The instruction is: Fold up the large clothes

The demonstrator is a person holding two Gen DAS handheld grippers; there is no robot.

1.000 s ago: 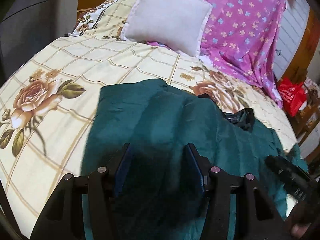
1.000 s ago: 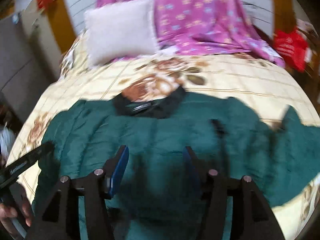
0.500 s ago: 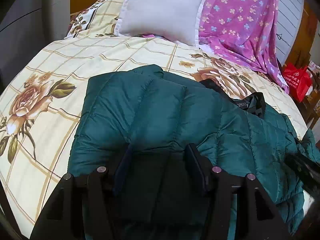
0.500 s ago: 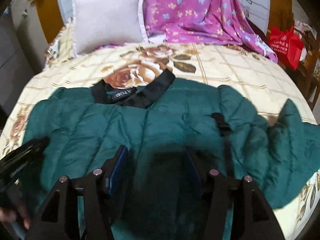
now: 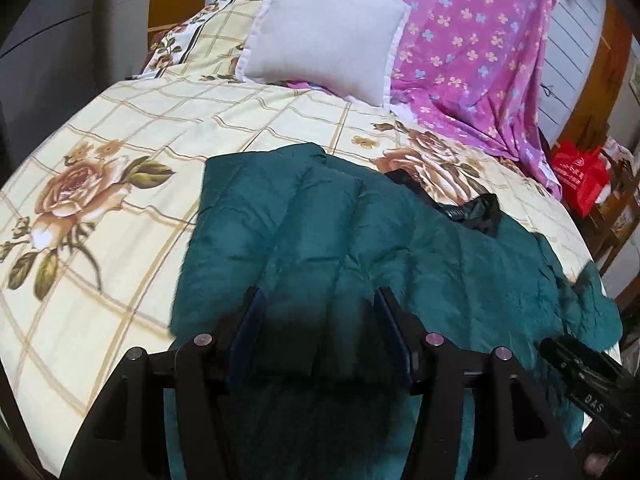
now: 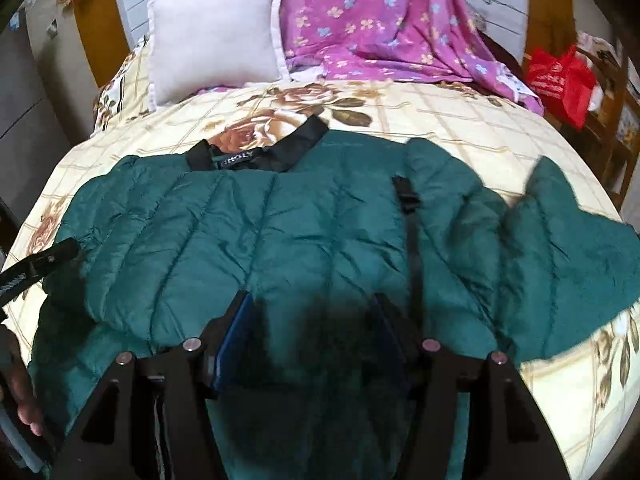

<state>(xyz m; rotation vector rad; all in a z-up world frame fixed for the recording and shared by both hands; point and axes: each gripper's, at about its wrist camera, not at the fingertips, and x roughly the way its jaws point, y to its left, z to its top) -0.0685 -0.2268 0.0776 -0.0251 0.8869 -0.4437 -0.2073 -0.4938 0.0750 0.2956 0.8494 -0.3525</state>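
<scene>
the left gripper (image 5: pixel 318 328) hangs over the near hem of the green puffer jacket (image 5: pixel 360 248), its jaws spread wide with nothing between them. the right gripper (image 6: pixel 312 332) is the same: fingers well apart and empty, low over the jacket's middle near the black zipper line (image 6: pixel 412 240). the jacket lies across the rose-patterned bedspread (image 5: pixel 120 152), black collar (image 6: pixel 260 152) toward the headboard. its left side looks already folded inward over the body, while the right sleeve (image 6: pixel 560 240) lies spread out toward the bed's edge. my guess is the first side fold is done and the second comes next. that calls for the right gripper to reach out to the sleeve or side edge, pinch the puffy fabric firmly and carry it across. beyond are a white pillow (image 5: pixel 324 28) and a purple flowered sheet (image 5: pixel 480 52). the only container is a red bag (image 6: pixel 560 76) beside the bed; what it holds i cannot tell
</scene>
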